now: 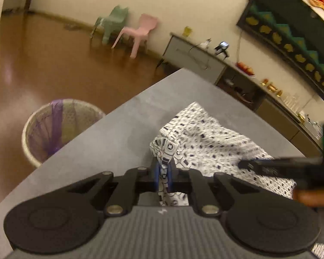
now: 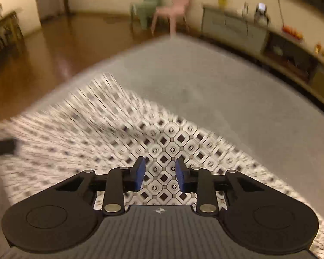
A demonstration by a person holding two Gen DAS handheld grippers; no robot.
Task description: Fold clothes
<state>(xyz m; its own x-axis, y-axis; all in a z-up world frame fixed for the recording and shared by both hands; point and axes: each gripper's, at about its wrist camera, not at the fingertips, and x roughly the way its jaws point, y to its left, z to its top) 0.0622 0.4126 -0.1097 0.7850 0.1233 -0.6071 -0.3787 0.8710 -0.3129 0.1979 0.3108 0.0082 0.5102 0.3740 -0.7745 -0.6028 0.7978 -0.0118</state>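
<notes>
A white garment point(image 1: 205, 138) printed with small dark squares and circles lies on the grey table point(image 1: 123, 129). My left gripper point(image 1: 163, 168) is shut on a bunched edge of it, and the cloth rises between the blue pads. In the right wrist view the same patterned garment point(image 2: 166, 149) spreads across the table point(image 2: 216, 86), its left part blurred. My right gripper point(image 2: 159, 173) hovers open just above the cloth, nothing between its blue pads point(image 2: 140, 172). The right gripper's black body point(image 1: 291, 166) shows at the right edge of the left wrist view.
A mesh waste basket point(image 1: 58, 129) with a purple liner stands on the brown floor beside the table's left edge. A green chair point(image 1: 112, 23) and a pink chair point(image 1: 138, 32) stand by the far wall. A low cabinet point(image 1: 194, 58) with small items runs along the right wall.
</notes>
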